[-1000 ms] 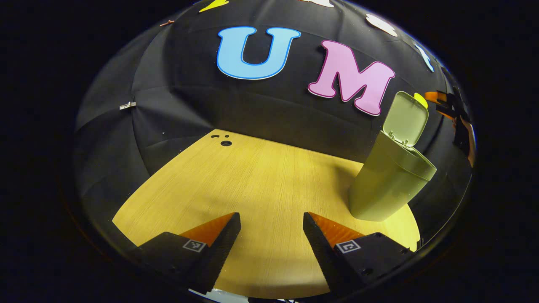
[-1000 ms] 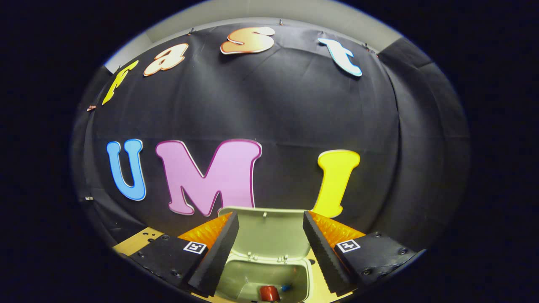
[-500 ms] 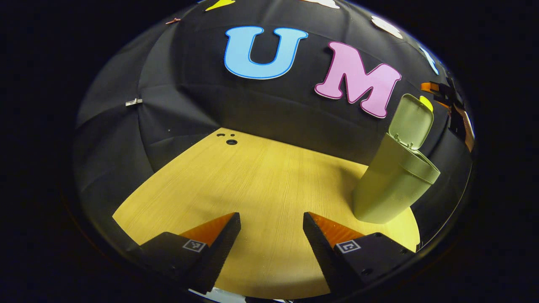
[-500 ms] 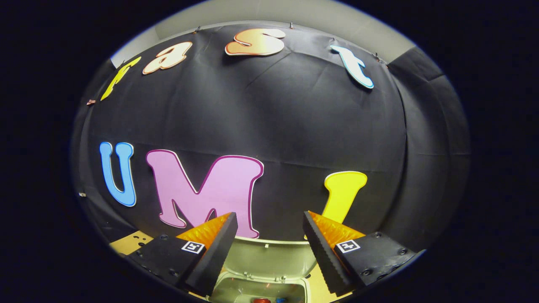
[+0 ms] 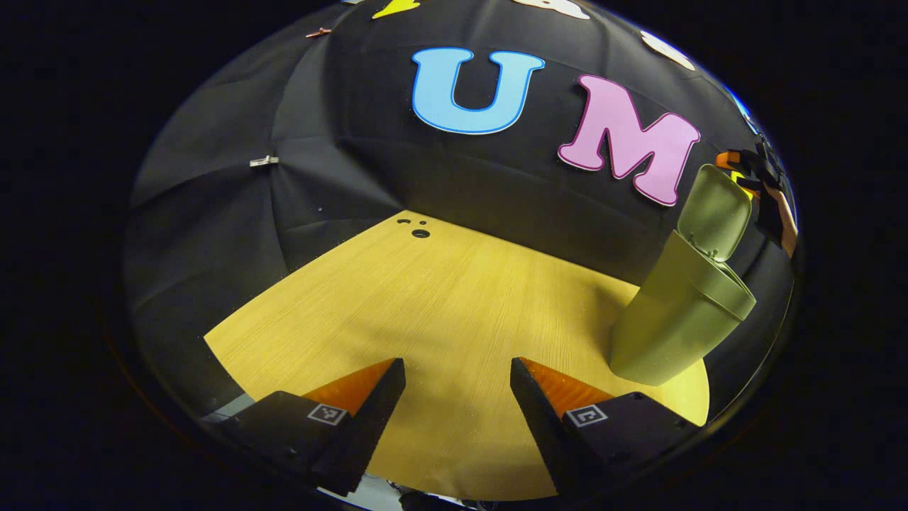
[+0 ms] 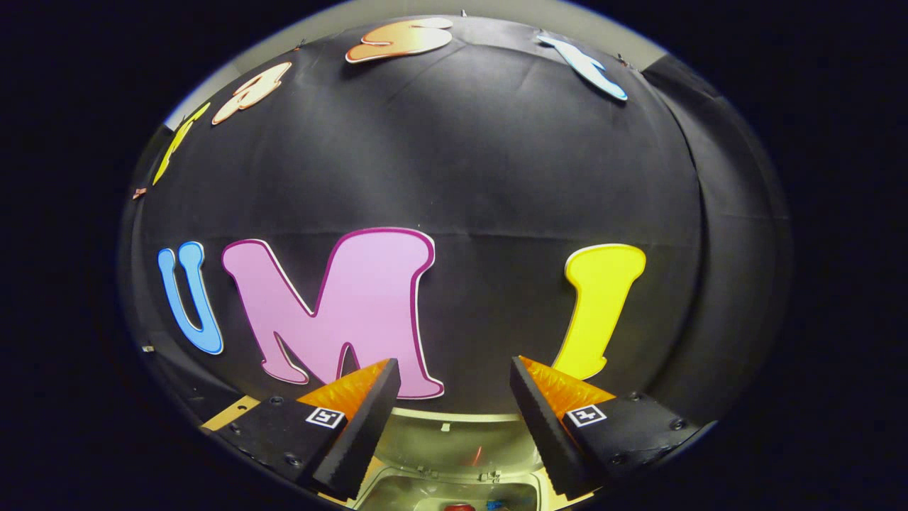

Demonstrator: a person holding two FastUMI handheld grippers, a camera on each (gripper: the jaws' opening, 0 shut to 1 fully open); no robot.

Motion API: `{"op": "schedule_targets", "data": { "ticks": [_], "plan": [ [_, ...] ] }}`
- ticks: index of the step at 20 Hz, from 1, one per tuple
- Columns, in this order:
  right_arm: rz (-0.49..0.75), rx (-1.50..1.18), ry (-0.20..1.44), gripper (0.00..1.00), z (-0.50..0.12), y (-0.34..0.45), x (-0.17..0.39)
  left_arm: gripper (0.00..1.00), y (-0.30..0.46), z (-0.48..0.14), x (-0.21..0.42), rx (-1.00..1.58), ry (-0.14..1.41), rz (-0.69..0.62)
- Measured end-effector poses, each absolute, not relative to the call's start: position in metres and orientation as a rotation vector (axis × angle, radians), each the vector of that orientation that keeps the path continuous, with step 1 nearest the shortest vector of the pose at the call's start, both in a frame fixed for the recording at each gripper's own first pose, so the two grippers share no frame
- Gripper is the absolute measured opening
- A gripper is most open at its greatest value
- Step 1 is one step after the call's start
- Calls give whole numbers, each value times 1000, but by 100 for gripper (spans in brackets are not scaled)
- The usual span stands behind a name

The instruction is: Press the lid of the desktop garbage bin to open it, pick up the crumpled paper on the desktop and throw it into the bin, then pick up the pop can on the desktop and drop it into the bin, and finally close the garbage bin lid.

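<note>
Bin [image 5: 677, 319], tapered smooth plastic, lid [image 5: 715, 211] upright

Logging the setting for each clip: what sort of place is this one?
Most likely a staged recording booth rather than a home: black cloth wall behind a bare wooden desktop, with only a small green garbage bin, lid up, standing on it.
</note>
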State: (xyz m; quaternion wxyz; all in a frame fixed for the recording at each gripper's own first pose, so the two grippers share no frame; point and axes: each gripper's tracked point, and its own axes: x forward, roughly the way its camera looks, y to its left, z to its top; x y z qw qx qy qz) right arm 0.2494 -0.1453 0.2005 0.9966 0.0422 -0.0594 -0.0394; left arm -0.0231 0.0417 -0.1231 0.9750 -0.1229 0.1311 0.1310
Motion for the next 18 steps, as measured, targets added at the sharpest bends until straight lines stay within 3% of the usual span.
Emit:
{"op": "schedule_targets", "data": {
  "ticks": [4,11,18],
  "plan": [
    [-59,73,-95,98,196,-145,247,96,16,-119,-27,-274,242,268],
    [-54,54,-25,100,175,-134,201,96,-1,-110,-22,-193,231,144],
    [-83,10,102,99,100,-119,149,96,16,-121,-34,-179,249,72]
  ]
}}
